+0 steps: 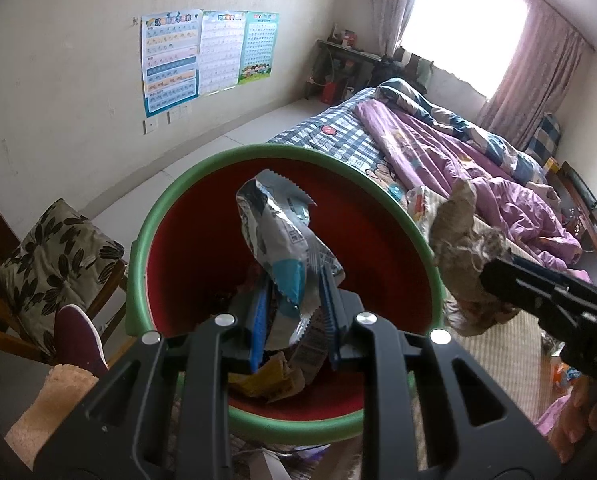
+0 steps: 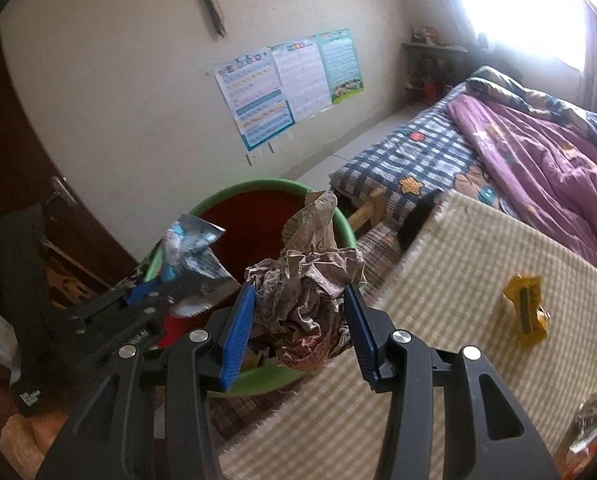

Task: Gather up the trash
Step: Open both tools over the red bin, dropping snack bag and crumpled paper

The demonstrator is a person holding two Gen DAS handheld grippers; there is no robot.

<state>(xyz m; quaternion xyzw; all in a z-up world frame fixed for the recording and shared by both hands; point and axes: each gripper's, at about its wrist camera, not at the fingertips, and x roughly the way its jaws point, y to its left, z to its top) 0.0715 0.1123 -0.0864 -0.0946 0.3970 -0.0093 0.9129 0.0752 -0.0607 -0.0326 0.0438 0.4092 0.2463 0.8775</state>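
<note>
Now both grippers carry trash at the bin.
Left gripper (image 1: 294, 292) pinches a silver-blue wrapper (image 1: 282, 232) over the red bin (image 1: 178, 256) — right gripper (image 2: 300, 304) clamps crumpled brown paper (image 2: 310, 280) beside its green rim.

Look for lettering and you find almost none legible: your right gripper (image 1: 498, 276) carries pale embossed letters, "DA" readable at the left wrist view's edge. The wall posters (image 1: 202, 56), the snack wrapper (image 1: 286, 232) and the crumpled printed paper (image 2: 302, 280) all bear print (too small or blurred to read).
</note>
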